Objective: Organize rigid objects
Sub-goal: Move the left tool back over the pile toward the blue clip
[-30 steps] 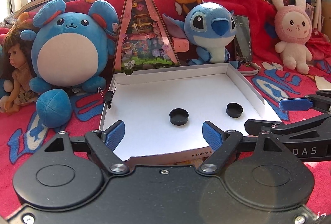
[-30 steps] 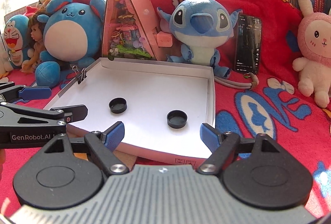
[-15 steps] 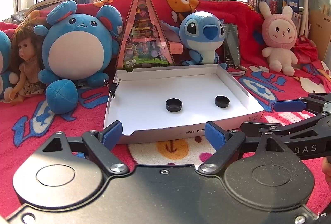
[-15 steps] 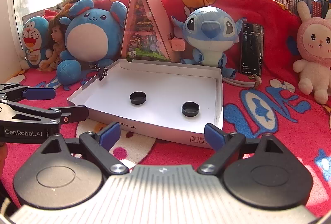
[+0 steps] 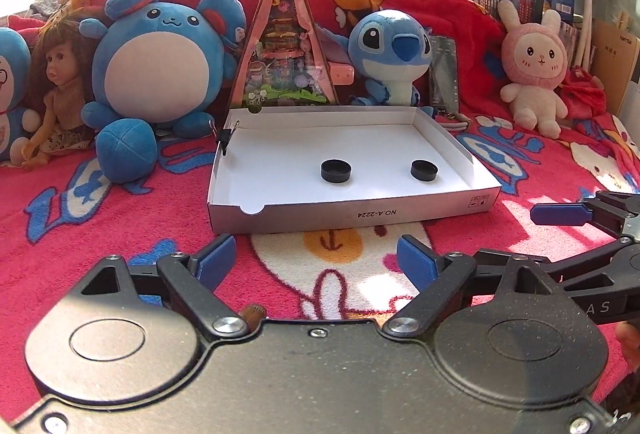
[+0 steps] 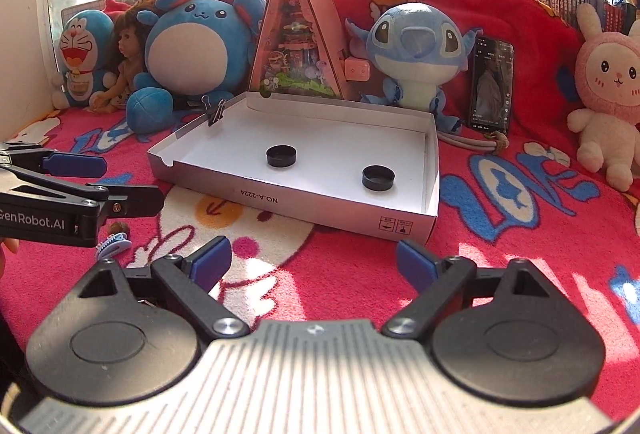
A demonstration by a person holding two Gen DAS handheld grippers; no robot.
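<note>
Both the left gripper (image 5: 316, 264) and right gripper (image 6: 314, 260) stand released and empty near the white tray (image 6: 296, 195); risk: either black cap (image 5: 336, 170) skidding under off-centre pinch

Red cartoon blanket (image 5: 120, 226) carries white box (image 5: 360, 211), plush toys (image 5: 160, 53), doll (image 5: 56, 89).

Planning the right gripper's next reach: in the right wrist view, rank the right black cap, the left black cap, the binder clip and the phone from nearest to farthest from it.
1. Right black cap, in the box, right of centre.
2. Left black cap, farther in, left of centre.
3. Binder clip on the box's far-left rim and phone propped at far right: too close to call.

The right gripper is open, holding nothing.
</note>
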